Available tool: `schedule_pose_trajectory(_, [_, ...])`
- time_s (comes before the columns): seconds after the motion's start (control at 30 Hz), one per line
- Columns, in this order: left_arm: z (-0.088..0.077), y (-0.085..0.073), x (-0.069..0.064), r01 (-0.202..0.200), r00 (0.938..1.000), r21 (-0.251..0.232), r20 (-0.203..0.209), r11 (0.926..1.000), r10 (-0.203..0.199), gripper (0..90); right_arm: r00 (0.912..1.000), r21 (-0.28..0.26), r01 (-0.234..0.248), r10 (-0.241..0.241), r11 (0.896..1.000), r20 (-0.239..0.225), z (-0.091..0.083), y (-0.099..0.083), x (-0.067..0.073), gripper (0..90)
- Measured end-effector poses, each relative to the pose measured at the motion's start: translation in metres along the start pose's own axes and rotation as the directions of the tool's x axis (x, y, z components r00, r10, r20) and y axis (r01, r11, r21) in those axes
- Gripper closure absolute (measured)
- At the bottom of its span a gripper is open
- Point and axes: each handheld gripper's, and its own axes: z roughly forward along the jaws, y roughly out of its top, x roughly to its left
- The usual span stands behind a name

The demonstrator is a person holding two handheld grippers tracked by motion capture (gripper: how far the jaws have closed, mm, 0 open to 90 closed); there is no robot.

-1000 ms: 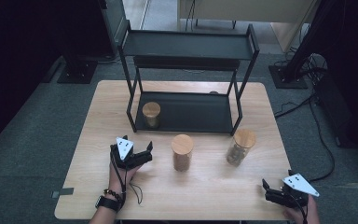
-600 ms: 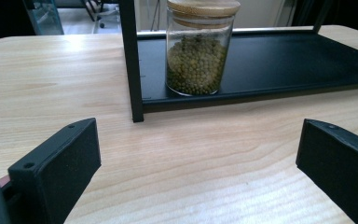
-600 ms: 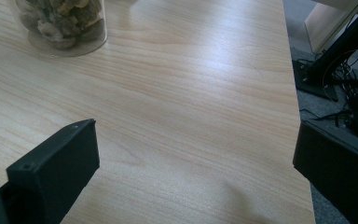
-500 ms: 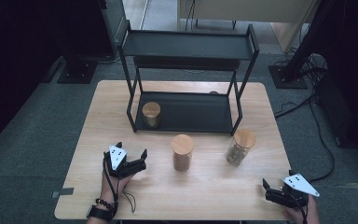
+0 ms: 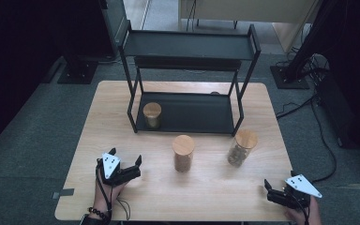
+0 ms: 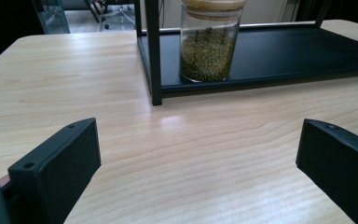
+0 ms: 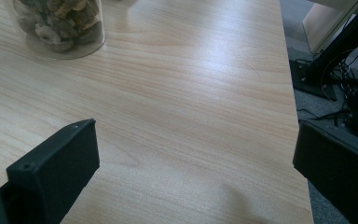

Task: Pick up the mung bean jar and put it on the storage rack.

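Three glass jars with wooden lids are here. One jar (image 5: 152,115) stands on the lower shelf of a black two-tier rack (image 5: 187,47); the left gripper view shows green beans in this jar (image 6: 209,44). A second jar (image 5: 183,153) stands mid-table, and a third (image 5: 242,147), to its right, holds brown chunks (image 7: 58,23). My left gripper (image 5: 126,158) is open and empty at the front left (image 6: 198,154), well short of the rack. My right gripper (image 5: 273,186) is open and empty at the front right corner (image 7: 196,154).
The wooden table (image 5: 122,108) sits on grey carpet. The rack's front left post (image 6: 153,51) stands beside the shelved jar. The table's right edge (image 7: 296,116) runs close to my right gripper, with cables and a stand base (image 5: 293,77) on the floor beyond.
My left gripper has drawn back toward the table's front edge and a little left, still open. The right gripper and the jars have not moved.
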Motion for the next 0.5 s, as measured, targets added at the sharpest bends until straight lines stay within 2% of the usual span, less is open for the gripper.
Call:
schedule_pose_trajectory(0.17, [-0.008,-0.002,0.005,0.010,0.9999,0.002,0.000,0.9999,-0.010,0.0,1.0000,-0.002,-0.001,0.001,1.000,0.002,0.000,0.000,0.000,0.0])
schedule_pose_trajectory(0.5, [-0.023,-0.007,0.014,-0.002,1.0000,0.017,-0.010,0.9999,0.002,0.0,1.0000,-0.009,-0.009,0.009,1.000,0.002,-0.001,0.000,-0.001,0.0])
